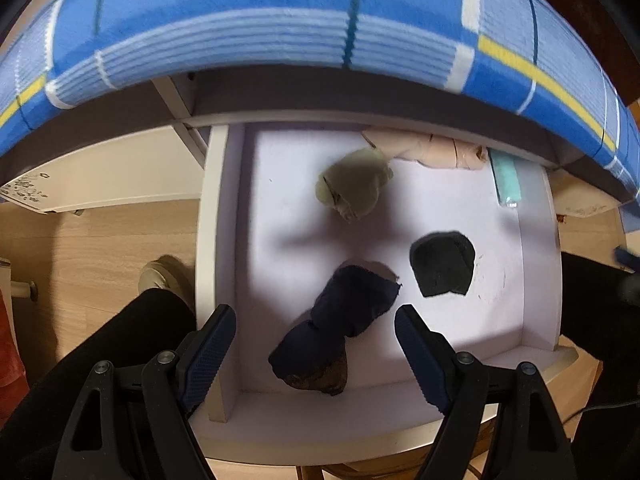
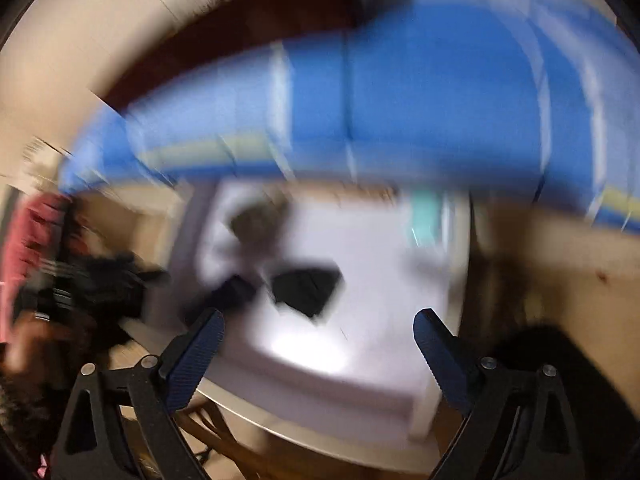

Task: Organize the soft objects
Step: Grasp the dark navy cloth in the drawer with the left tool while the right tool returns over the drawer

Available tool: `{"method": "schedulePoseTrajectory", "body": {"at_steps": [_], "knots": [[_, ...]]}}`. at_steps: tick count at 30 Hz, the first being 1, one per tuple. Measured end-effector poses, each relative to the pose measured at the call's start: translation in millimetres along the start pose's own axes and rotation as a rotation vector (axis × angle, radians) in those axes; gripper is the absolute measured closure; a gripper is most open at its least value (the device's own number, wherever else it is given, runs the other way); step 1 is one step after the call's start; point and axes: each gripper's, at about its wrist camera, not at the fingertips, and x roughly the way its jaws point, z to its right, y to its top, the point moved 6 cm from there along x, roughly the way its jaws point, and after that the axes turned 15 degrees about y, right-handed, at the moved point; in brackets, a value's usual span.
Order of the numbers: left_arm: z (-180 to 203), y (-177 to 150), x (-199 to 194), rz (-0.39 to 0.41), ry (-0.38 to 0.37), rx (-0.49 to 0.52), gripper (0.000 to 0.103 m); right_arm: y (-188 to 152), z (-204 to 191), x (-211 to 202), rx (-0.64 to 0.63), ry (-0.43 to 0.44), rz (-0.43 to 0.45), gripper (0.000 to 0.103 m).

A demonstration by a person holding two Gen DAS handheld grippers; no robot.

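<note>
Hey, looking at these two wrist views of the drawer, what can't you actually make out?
- Right wrist view: motion blur smears the whole drawer; only the black bundle reads.
- Left wrist view: the pink bundle runs under the blue plaid bedding.
- Left wrist view: the navy bundle covers something brown; what it is, unclear.

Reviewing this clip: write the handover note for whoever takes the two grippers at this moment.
Left gripper: open, pointing down over the navy sock bundle, not gripping it.
Right gripper: open, holding nothing; its view is blurred.
In the white drawer: navy sock bundle near the front, black bundle to its right, olive bundle further back, pale pink items and a teal packet along the back.
Done: several bundles lie in the drawer.
Left: probably straightening the loose bundles.
</note>
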Motion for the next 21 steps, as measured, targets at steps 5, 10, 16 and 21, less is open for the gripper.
{"method": "schedulePoseTrajectory", "body": {"at_steps": [5,10,16,21], "knots": [[9.3,-5.5,6.5,-0.014,0.004,0.038,0.02,-29.6,27.9,49.3,0.119,-0.088,-0.224,0.002],[26.7,-9.1,22.8,-0.054,0.019,0.105,0.02,-31.6,33.1,54.9,0.169,-0.067,-0.236,0.002],[51.4,-16.0,48.7,-0.095,0.076,0.23,0.02,-28.5,35.6,47.5,0.214,-0.046,-0.188,0.001],[67.4,-22.5,75.9,-0.125,0.131,0.321,0.02,-27.6,37.9,45.6,0.222,-0.056,-0.184,0.001]]}}
